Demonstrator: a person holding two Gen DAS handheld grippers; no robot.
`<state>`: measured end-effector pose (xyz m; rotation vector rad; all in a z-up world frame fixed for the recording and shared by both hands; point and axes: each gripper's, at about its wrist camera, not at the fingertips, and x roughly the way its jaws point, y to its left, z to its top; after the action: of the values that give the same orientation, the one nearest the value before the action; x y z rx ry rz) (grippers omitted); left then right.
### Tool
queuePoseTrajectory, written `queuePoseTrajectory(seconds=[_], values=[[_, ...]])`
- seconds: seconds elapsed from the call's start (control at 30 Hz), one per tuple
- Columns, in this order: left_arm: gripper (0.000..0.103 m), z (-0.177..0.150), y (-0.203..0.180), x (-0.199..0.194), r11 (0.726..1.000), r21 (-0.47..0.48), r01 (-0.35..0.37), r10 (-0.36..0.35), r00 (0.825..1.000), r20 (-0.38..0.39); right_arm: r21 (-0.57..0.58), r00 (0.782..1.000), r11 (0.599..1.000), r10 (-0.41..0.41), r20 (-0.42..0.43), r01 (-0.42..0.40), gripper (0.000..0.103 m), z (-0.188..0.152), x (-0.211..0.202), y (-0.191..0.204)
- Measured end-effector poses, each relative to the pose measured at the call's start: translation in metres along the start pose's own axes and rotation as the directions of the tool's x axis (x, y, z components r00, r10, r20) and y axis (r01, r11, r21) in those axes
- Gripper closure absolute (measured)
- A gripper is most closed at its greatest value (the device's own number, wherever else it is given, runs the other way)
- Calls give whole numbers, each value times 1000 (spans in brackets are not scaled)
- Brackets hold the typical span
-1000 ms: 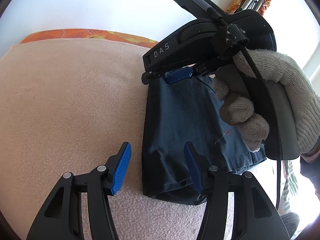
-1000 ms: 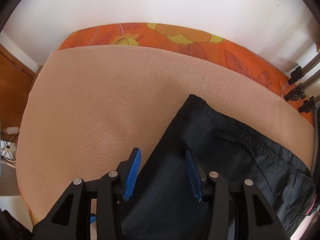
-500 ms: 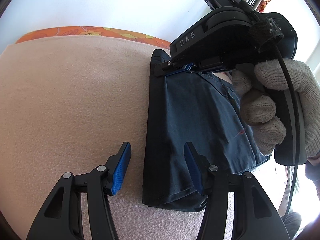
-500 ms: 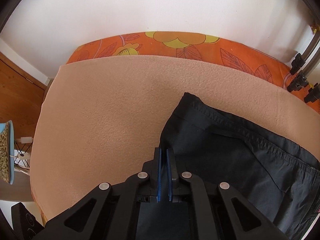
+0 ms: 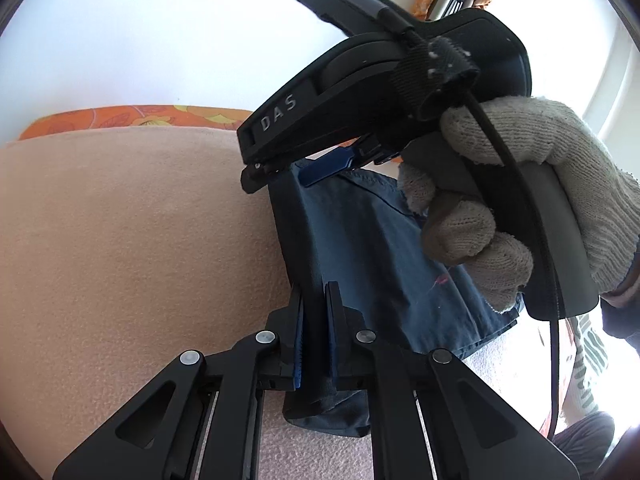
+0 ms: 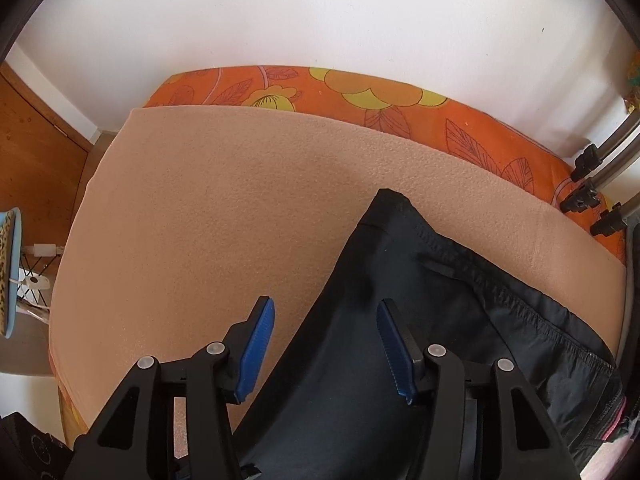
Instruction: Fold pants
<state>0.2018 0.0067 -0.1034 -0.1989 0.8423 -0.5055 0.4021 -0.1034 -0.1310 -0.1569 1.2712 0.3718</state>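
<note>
Pants (image 5: pixel 360 248) are lying folded into a narrow dark-blue stack on the peach blanket (image 5: pixel 132 240), toward its right side, with the orange floral mattress (image 6: pixel 400 100) showing beyond the blanket's far edge. Left gripper (image 5: pixel 314 332) is pinching the near left edge of the stack, its 2 blue-padded fingers drawn narrow with a fold of cloth caught between them. Right gripper (image 6: pixel 326 344) is hovering over the far end of the garment with its fingers spread wide and holding nothing, the left edge of the cloth running between them. Judging from this, the step in hand is a grasp for 1 more fold or for squaring up the stack: the near edge is secured and the far end is not. The next move probably calls for the right fingers to be closing on that far left edge, so both ends can be lifting together and the layers are not sliding apart. The left wrist view is showing the gloved hand (image 5: pixel 520 200) working the right tool and the pinch itself, which the right wrist view is not showing. The right wrist view alone is revealing the gathered waistband (image 6: pixel 520 304), the wooden floor at left and the metal legs (image 6: pixel 600 176) at right.
</note>
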Motion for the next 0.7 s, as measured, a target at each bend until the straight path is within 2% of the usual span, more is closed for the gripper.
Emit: queuePoseTrajectory(seconds=[0.07, 0.1, 0.13, 0.2, 0.37, 0.7], values=[[95, 0, -7, -2, 1000, 18, 13, -13, 1000, 3, 12, 999, 1000, -2, -32, 3, 65, -3, 6, 1], [95, -1, -11, -2, 1000, 27, 14, -14, 1000, 2, 18, 1000, 1000, -4, -31, 5, 75, -5, 7, -1], [95, -1, -13, -2, 999, 34, 17, -17, 1000, 3, 25, 1000, 1000, -5, -27, 6, 79, -6, 7, -3], [95, -2, -17, -2, 999, 39, 22, -22, 1000, 2, 52, 1000, 999, 7, -3, -7, 95, -10, 2, -12], [95, 0, -37, -8, 997, 65, 43, -44, 999, 14, 66, 996, 997, 28, 81, -33, 100, -26, -28, -30], [95, 7, -114, 1, 981, 152, 120, -125, 992, 27, 101, 978, 993, 33, 207, -55, 101, -68, -98, -79]])
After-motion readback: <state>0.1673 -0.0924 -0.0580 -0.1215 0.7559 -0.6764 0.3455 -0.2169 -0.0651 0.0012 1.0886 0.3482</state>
